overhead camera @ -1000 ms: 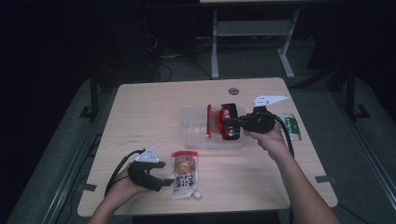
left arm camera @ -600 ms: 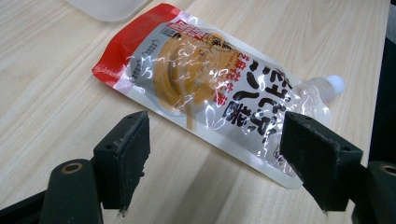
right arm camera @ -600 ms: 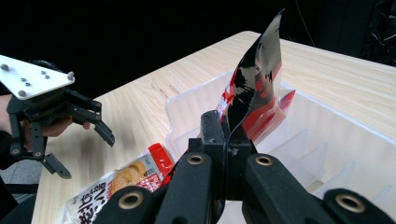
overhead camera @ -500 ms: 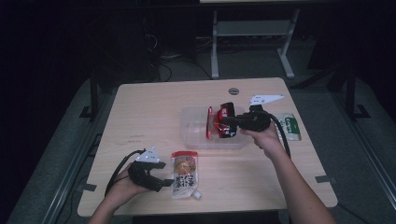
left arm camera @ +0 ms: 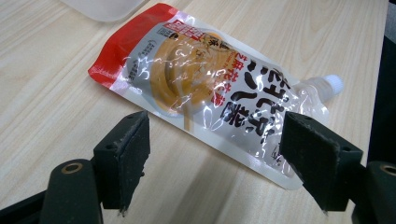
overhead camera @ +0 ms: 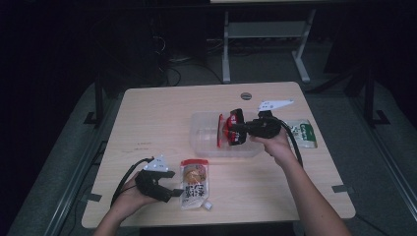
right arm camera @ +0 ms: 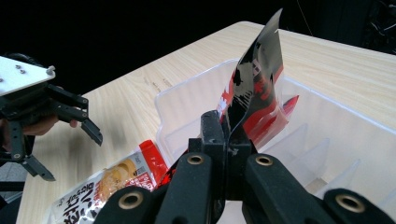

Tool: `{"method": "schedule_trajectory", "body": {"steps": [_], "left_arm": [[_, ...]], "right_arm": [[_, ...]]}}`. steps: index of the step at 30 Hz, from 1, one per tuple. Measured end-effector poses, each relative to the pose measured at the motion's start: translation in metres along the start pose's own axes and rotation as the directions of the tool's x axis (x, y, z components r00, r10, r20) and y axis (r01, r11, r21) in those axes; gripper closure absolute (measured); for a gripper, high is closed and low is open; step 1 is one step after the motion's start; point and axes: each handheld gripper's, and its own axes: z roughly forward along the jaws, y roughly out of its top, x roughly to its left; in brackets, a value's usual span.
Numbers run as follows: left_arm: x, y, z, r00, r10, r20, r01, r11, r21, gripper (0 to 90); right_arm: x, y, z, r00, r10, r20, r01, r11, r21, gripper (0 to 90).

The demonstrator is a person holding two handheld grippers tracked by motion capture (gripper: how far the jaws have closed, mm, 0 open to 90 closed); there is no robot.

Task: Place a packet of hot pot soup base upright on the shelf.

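Over the clear plastic bin [overhead camera: 206, 140] near the middle of the table [overhead camera: 162, 118], the right gripper [overhead camera: 235, 129] holds a red and black packet [overhead camera: 227, 130], its jaws pressed together on the packet's edge. From the right gripper view the packet [right arm camera: 254, 88] stands up from the jaws, slightly curled, above the bin's near wall [right arm camera: 187, 100], with the bin's dividers visible behind it. A green packet [overhead camera: 304, 133] lies flat on the table on the far side of the right hand [overhead camera: 275, 145] from the bin, just beside the hand.

Nearer the person than the bin lies a noodle pouch [overhead camera: 194, 183], flat on the wood, with its red end toward the bin and its small white cap [overhead camera: 208, 205] toward the table's near edge. The left gripper [overhead camera: 173, 187] sits just beside this pouch on its left, held low by the left hand [overhead camera: 133, 194], its cable looping off to the left. Its jaws stand wide apart with nothing between them. In the left gripper view the pouch [left arm camera: 210, 88] lies just past the two black pads [left arm camera: 123, 158], apart from the left pad; whether the right pad touches its near edge I cannot tell. The bin's corner [left arm camera: 100, 7] shows at the top edge beyond the pouch.
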Motion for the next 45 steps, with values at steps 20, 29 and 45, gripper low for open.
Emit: {"method": "schedule_trajectory", "body": {"steps": [20, 29, 45], "left_arm": [[0.001, 0.0, 0.0, 0.9999, 0.017, -0.001, -0.017, 0.9998, 0.011, 24.0], [0.001, -0.001, 0.0, 1.0, 0.001, 0.002, -0.001, 1.0, 0.002, 24.0], [0.001, -0.001, 0.001, 1.0, 0.005, 0.009, -0.005, 0.9998, 0.018, 24.0]], "right_arm": [[-0.006, 0.0, 0.02, 0.9997, 0.006, 0.022, -0.007, 0.999, 0.05, 90.0], [-0.004, 0.005, 0.034, 0.9993, -0.007, 0.038, 0.003, 0.995, 0.095, 90.0], [-0.012, 0.01, 0.046, 0.998, 0.013, 0.062, -0.019, 0.995, 0.099, 89.8]]}}
